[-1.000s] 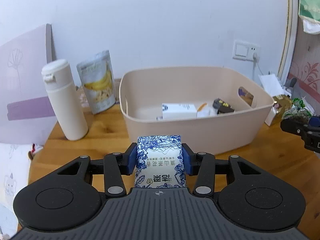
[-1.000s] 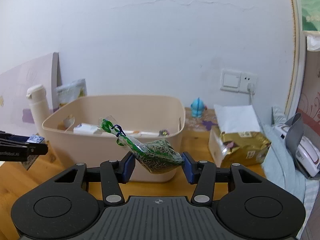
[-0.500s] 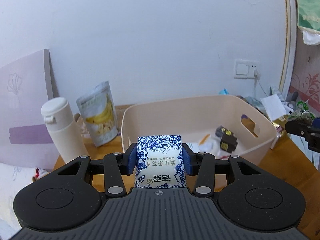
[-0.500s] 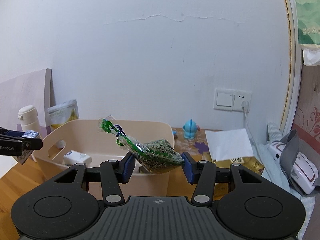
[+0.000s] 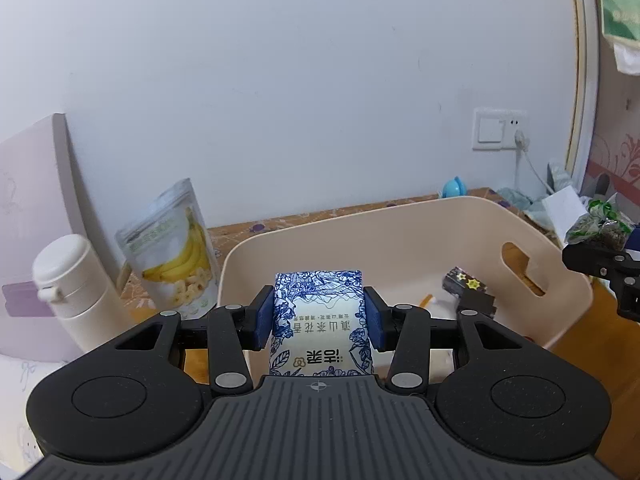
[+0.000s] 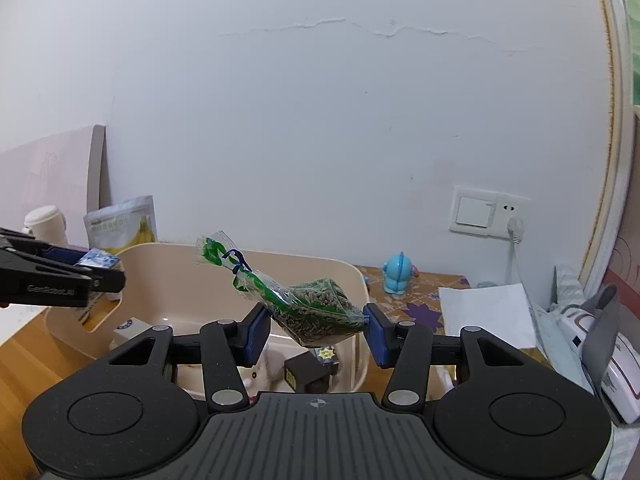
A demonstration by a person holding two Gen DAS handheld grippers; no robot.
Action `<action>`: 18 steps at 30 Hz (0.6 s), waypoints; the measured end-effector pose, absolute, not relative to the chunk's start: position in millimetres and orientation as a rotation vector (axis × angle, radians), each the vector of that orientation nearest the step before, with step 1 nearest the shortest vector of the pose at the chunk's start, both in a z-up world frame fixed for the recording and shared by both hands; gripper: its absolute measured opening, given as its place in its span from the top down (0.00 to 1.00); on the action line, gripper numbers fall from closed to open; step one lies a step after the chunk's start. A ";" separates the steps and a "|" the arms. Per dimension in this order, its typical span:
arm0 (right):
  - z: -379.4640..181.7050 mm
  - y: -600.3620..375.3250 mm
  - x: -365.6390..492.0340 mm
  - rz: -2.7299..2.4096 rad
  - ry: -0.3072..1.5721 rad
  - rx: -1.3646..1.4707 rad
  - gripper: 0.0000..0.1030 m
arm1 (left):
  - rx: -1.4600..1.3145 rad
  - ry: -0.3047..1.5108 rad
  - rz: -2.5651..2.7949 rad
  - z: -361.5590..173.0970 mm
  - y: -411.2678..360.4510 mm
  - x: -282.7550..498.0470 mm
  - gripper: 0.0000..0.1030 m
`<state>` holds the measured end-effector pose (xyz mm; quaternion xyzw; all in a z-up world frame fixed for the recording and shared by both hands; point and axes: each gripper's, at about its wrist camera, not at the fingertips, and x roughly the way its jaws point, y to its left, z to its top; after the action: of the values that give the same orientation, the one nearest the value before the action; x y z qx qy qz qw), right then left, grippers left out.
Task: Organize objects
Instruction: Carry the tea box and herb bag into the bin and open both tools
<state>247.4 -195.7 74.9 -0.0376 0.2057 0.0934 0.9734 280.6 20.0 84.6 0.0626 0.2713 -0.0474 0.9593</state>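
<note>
Gripping a blue-patterned packet (image 5: 320,316) in my left gripper (image 5: 319,318) above the beige bin (image 5: 400,236).
My right gripper (image 6: 316,330) clamps a green seed bag (image 6: 316,308) at frame centre.

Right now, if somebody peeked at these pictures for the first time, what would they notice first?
Probably the blue-and-white flowery packet, pinched in the left tool right above the near edge of the big beige tub. Next, the clear bag of green-brown bits held in the right tool over the tub's other end. The banana snack pouch standing by the white bottle left of the tub also pops out.
</note>
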 end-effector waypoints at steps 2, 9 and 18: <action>72.4 -193.8 254.3 0.192 0.425 -0.079 0.53 | 0.124 0.563 -0.099 81.1 18.2 289.3 0.55; 60.6 -187.0 275.3 0.205 0.475 -0.106 0.53 | 0.137 0.601 -0.114 67.7 7.3 316.6 0.55; 45.6 -184.1 291.4 0.212 0.547 -0.126 0.53 | 0.171 0.656 -0.107 46.0 -7.7 337.6 0.55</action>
<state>291.4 -184.1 45.6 -0.0623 0.2695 0.1043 0.9553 337.6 -7.7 46.0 0.0838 0.3214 -0.0525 0.9418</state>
